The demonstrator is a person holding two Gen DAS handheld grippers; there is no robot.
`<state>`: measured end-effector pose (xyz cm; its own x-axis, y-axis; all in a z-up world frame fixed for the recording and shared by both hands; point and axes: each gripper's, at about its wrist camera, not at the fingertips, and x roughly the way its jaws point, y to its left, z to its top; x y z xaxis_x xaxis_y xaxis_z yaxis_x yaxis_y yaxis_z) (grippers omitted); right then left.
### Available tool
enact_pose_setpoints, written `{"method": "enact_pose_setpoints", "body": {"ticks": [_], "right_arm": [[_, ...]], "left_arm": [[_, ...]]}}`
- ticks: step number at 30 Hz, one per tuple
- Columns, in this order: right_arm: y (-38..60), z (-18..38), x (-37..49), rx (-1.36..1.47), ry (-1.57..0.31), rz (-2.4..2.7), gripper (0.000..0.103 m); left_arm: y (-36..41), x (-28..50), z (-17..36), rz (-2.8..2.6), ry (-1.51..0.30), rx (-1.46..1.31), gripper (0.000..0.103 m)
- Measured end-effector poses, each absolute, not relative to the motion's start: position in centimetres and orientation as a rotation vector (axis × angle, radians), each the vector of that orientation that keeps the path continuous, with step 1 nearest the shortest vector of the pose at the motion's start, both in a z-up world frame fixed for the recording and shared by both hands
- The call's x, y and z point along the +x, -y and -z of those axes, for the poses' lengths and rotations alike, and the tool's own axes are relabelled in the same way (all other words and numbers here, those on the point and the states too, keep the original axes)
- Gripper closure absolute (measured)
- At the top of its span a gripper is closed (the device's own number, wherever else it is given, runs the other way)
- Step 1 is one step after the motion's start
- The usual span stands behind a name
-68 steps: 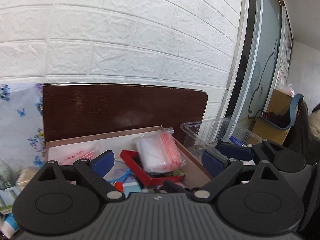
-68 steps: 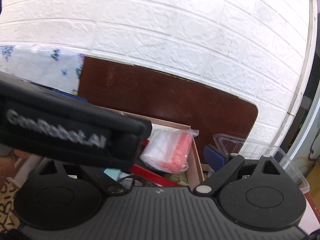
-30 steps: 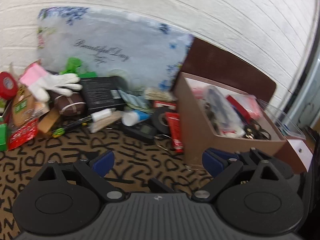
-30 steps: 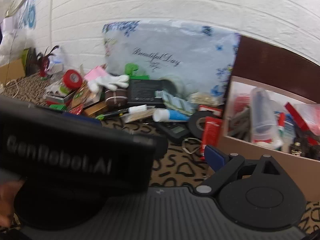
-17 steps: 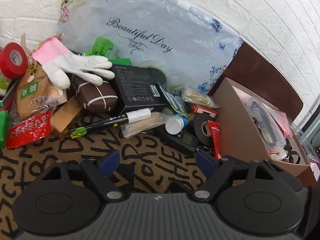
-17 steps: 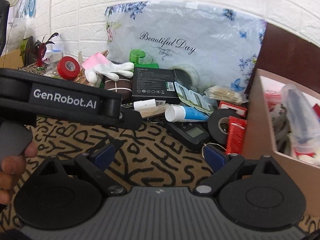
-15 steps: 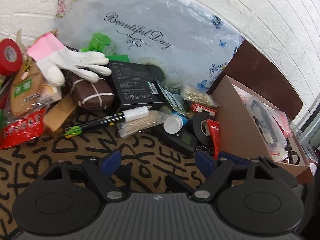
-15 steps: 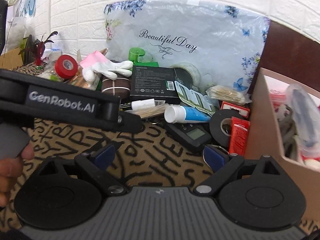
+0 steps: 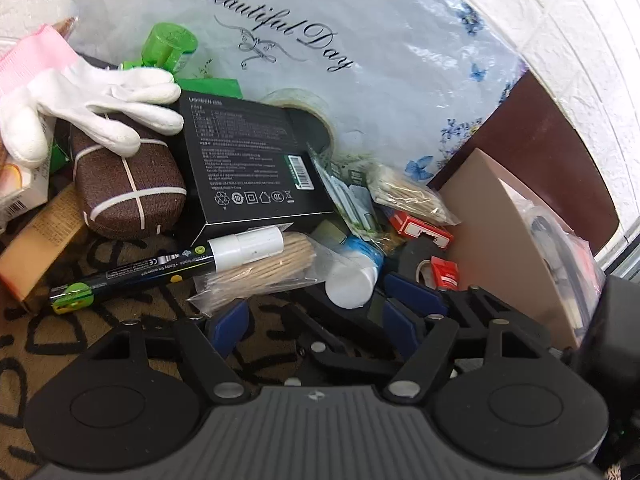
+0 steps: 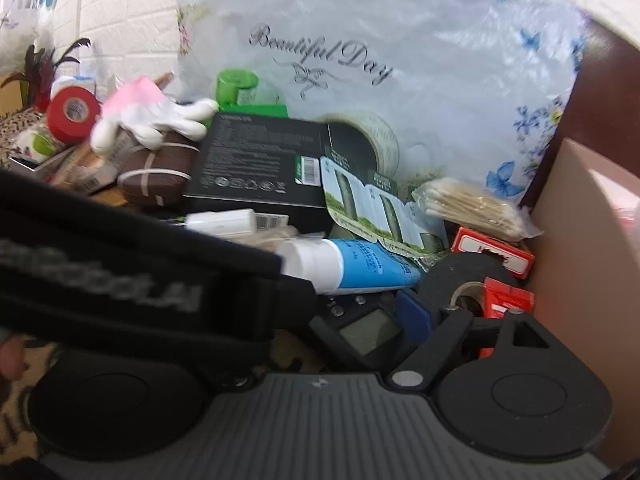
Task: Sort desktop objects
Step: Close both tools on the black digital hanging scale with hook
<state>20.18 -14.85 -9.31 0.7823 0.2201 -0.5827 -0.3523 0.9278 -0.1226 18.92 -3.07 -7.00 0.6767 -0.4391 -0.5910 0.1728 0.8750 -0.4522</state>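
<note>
The surface [image 9: 24,344] is covered with a brown mat printed with black letters, and bare mat shows only along its near edge. Behind that strip the clutter runs unbroken to the white brick wall [image 9: 580,40], where a crinkled plastic bag [image 9: 360,92] lettered "Beautiful Day" leans. A tan cardboard box [image 9: 500,248] full of sorted items closes off the right side.

The left tool [image 9: 316,326] tilts down over the near strip, its blue pads spread and released; its jaws have just been narrowing, with nothing pressed between them. Just ahead lie a clear packet of wooden sticks [image 9: 260,272], a black pen [image 9: 132,274] with a white cap, and the white cap end of a blue tube [image 9: 354,276].

The right tool [image 10: 348,320] also tilts down, close beside the left one, whose black body crosses its view. Only its right blue pad shows, clear of any object; its jaws too have just been narrowing and are released. Below it lies a black device [image 10: 360,332] with a small grey screen, and the tube [image 10: 360,266] is just beyond. A matte black tape roll [image 10: 460,280] and red cartons [image 10: 492,252] crowd against the box wall.

Farther back are a flat black box [image 9: 248,168], a woven brown case [image 9: 128,184] and a soft white glove [image 9: 92,100].
</note>
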Motion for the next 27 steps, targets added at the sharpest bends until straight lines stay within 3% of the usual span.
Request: {"method": "enact_pose_setpoints", "body": {"ticks": [4, 12, 27], "right_arm": [[15.2, 9.6, 19.8, -0.243, -0.591, -0.313, 0.03], [15.5, 9.0, 17.2, -0.244, -0.671, -0.396, 0.051], [13.2, 9.8, 5.7, -0.301, -0.645, -0.545, 0.054]], "left_arm": [[3.0, 18.9, 7.8, 0.358, -0.781, -0.372, 0.037], [3.0, 16.7, 7.7, 0.386, -0.798, -0.386, 0.037], [2.3, 9.1, 7.5, 0.348, -0.857, -0.297, 0.035]]}}
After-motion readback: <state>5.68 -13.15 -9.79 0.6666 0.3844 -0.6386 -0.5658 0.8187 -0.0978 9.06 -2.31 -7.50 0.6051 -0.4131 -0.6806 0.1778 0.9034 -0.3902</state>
